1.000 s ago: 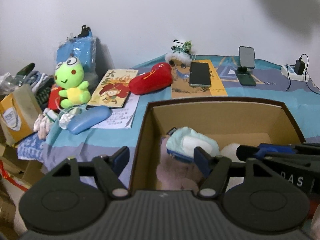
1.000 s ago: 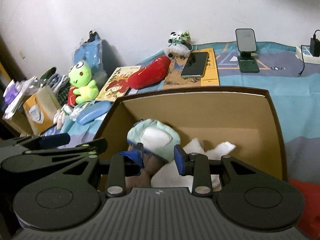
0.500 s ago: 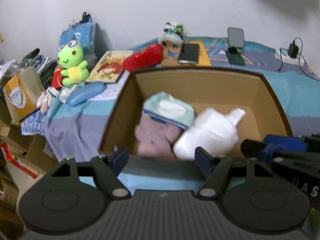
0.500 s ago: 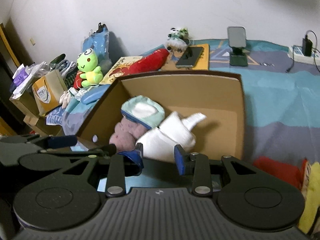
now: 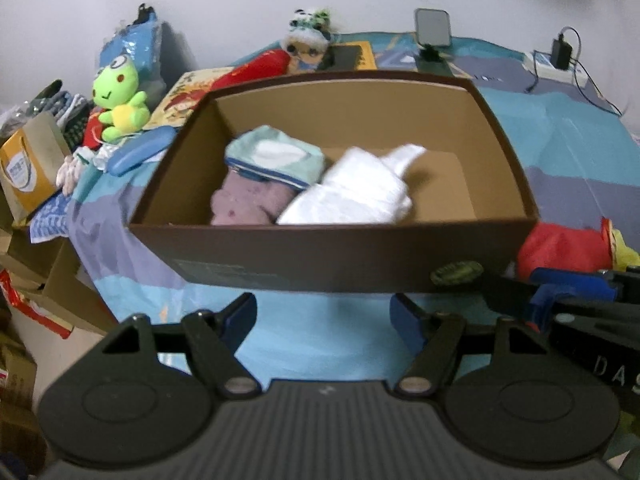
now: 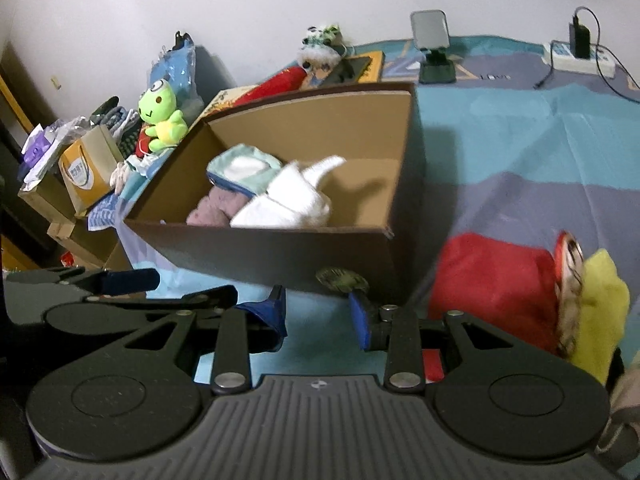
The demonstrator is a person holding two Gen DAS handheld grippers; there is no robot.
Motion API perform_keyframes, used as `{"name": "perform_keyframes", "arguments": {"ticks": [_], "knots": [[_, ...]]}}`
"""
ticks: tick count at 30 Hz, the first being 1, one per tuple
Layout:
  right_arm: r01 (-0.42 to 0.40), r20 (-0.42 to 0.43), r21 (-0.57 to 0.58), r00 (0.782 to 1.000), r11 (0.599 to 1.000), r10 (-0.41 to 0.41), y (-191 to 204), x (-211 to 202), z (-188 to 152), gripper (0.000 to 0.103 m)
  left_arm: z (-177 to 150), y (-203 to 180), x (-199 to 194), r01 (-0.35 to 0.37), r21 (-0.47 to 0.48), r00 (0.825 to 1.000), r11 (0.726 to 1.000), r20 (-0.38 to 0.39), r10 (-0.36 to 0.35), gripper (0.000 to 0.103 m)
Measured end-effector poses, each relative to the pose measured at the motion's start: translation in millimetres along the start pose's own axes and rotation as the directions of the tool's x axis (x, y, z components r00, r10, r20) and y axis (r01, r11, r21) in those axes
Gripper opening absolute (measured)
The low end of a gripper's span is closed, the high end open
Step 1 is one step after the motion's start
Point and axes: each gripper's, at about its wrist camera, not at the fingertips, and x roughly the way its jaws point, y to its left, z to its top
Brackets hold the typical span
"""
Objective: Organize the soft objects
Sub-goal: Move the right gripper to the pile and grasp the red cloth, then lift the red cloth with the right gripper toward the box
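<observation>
Both my grippers empty: left gripper (image 5: pixel 323 312) spread wide, right gripper (image 6: pixel 318 312) narrowly parted, near box (image 5: pixel 320 256) front wall; red plush (image 6: pixel 492 280) beside box likely next.

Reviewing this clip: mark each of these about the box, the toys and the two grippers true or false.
1. The cardboard box holds a white rolled cloth. True.
2. The green frog plush lies inside the box. False: it sits outside, left of it.
3. The left gripper grips the box wall. False: its jaws stand open, holding nothing.
4. A red soft item lies outside the box on its right. True.
5. The right gripper holds nothing. True.
</observation>
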Motion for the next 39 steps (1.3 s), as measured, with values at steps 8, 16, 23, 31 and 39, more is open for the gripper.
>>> {"name": "perform_keyframes", "arguments": {"ticks": [8,16,23,31,39], "knots": [[0.023,0.007,0.043,1.0,0.999,-0.024,-37,-14,-20,0.017,-10,-37,4,0.069,0.051,0.997,0.996,-0.042,-0.067,0.073],[0.053,0.04,0.103,0.998,0.993,-0.057,-88,-33,-46,0.017,-28,-75,3,0.196,0.13,0.981,0.972,-0.029,-0.193,0.073],[0.013,0.106,0.227,0.994,0.974,-0.038,-132,-53,-54,0.017,-36,-105,7,0.345,0.171,0.937,0.923,-0.01,-0.349,0.073],[-0.015,0.118,0.245,0.993,0.969,-0.015,-141,-30,-38,0.017,-21,-128,47,0.435,0.145,0.9,0.889,-0.038,-0.435,0.073],[-0.097,0.046,0.319,0.995,0.943,0.087,-153,5,-39,0.014,-18,-134,72,0.493,0.109,0.87,0.863,-0.063,-0.489,0.031]]}}
